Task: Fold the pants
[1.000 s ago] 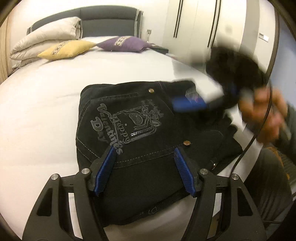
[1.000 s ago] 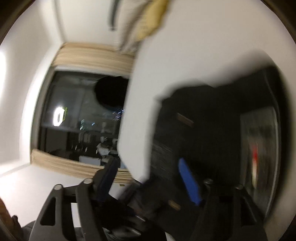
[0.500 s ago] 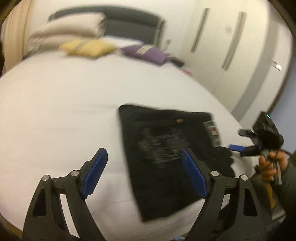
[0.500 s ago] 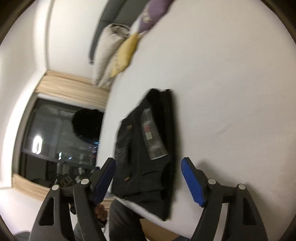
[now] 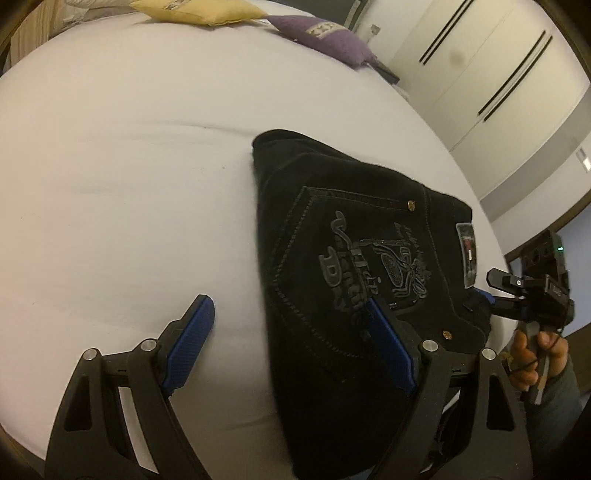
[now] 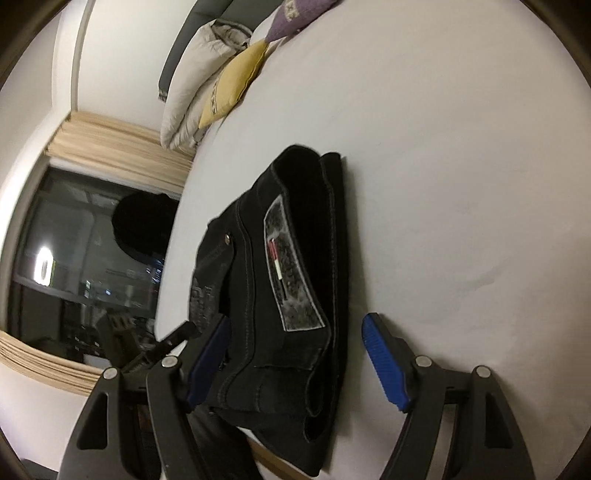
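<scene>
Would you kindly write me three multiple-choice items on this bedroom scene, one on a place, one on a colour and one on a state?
1. Where do the folded black pants lie?
A. On the white bed
B. On the floor
C. Over the headboard

2. What colours are the two small cushions near the head of the bed?
A. Red and green
B. Yellow and purple
C. Both white

3. How does the left gripper stand?
A. Shut on the pants
B. Open, gripping nothing
C. Shut on a cushion

Answers:
1 A: the pants rest flat on the sheet near the bed's edge.
2 B: a yellow cushion and a purple cushion lie side by side.
3 B: its blue pads are spread wide, pressing on nothing.
</scene>
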A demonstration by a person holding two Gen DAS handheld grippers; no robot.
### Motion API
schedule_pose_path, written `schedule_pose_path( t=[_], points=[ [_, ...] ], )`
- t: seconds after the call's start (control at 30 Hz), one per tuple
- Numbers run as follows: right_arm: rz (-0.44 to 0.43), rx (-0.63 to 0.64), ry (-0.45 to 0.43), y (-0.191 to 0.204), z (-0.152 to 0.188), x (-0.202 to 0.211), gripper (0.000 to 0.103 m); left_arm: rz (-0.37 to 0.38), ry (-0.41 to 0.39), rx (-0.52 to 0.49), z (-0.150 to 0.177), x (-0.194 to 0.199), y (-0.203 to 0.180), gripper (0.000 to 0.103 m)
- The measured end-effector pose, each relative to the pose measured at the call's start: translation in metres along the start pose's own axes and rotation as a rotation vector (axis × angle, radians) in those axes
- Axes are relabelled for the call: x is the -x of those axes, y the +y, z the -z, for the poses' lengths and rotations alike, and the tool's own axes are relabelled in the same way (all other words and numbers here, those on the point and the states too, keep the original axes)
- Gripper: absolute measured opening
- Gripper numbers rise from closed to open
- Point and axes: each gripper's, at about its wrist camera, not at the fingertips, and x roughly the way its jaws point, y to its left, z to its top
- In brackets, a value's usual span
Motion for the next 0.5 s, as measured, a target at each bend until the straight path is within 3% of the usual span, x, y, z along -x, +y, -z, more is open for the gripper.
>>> schedule_pose_path(
  t=[0.33,0.4,0.5],
  points=[
    [0.061,0.051,0.023,0.015,-0.002,-0.019,0.076,-0.118,0.041,-0.130,-0.009,-0.019,-0.036,0.083],
    [0.086,0.071,0.027,0.019,-0.002,-0.021,0.074,-0.118,0.045,-0.148,-0.008,-0.020,-0.042,0.071],
    [0.126,0.102,0.031,0.023,-0.001,-0.024,0.069,-0.136,0.043,-0.172,-0.008,-0.020,-0.051,0.064]
  ],
)
